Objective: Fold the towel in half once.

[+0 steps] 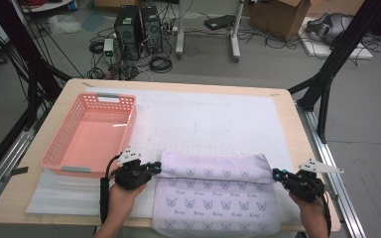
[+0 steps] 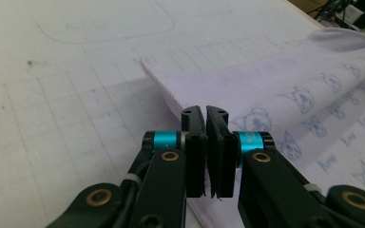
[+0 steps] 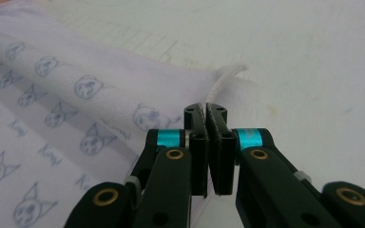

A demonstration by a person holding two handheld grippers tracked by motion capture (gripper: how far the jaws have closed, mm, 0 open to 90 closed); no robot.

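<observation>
A lilac towel (image 1: 213, 193) printed with small cat faces lies at the table's near edge, its far part doubled over into a thick fold. My left gripper (image 1: 156, 167) is shut on the fold's left corner, and fabric (image 2: 275, 85) spreads out behind and beside the closed jaws (image 2: 205, 114). At the fold's right corner my right gripper (image 1: 276, 173) is shut too, with a thin strip of towel edge pinched between its jaws (image 3: 205, 108). The printed cloth (image 3: 76, 95) runs off to the left there, and a white hanging loop (image 3: 225, 76) sticks out just past the jaws.
An empty pink plastic basket (image 1: 54, 144) stands at the left of the table, close to my left hand. A white gridded mat (image 1: 218, 119) covers the wooden tabletop (image 1: 287, 104) beyond the towel. Computers, cables and boxes sit on the floor past the far edge.
</observation>
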